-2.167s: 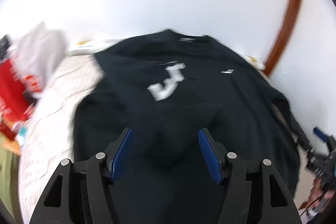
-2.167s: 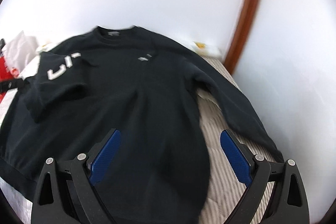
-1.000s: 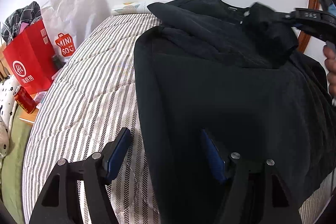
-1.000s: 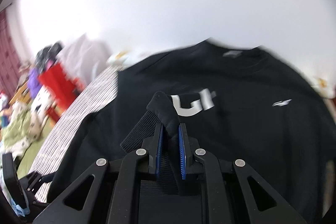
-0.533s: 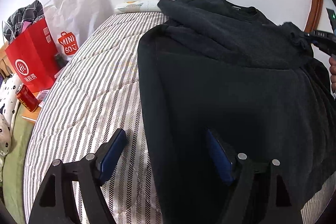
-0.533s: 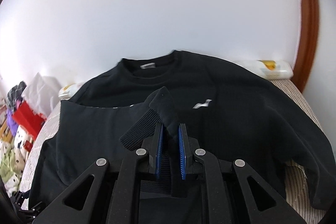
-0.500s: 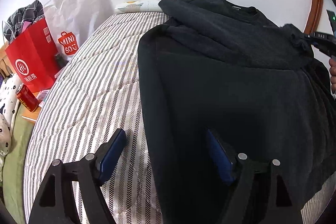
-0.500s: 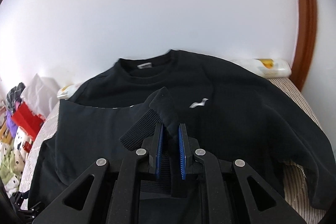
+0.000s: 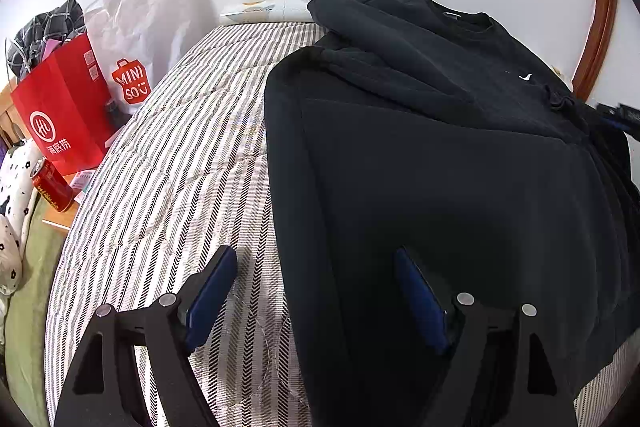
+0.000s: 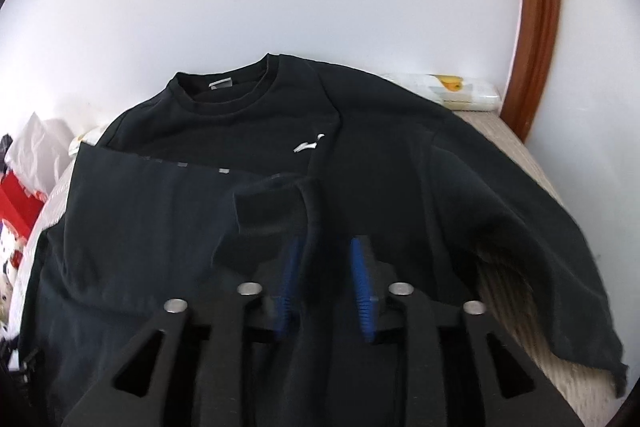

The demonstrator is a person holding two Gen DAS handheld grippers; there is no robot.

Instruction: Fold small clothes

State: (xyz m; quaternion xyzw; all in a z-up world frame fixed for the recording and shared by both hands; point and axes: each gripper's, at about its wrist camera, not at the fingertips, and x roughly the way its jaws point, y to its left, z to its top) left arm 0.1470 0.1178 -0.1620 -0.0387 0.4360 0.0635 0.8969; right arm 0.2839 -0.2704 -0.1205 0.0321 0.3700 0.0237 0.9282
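Note:
A black sweatshirt (image 9: 440, 167) lies on the striped bed (image 9: 168, 179), its left side folded over the body. My left gripper (image 9: 316, 291) hovers low over the folded left edge near the hem. Its jaws are opening, and the fabric edge runs beneath them without touching the pads. In the right wrist view the sweatshirt (image 10: 400, 155) shows its collar and a small white logo. My right gripper (image 10: 326, 267) is over the chest, its jaws opening. The sleeve cuff (image 10: 272, 203) slumps between them against the left pad, no longer pinched. The right gripper's tip (image 9: 620, 115) shows at the far right edge.
A red paper bag (image 9: 60, 119), a white shopping bag (image 9: 140, 39) and a red can (image 9: 52, 187) stand off the bed's left side. A tissue pack (image 10: 452, 91) lies by the wall. A brown wooden frame (image 10: 536, 27) rises at the right.
The right gripper carried the sleeve cuff rightward across the sweatshirt, then its jaws parted and the cuff sagged loose. The left gripper stayed put and its jaws widened slightly.

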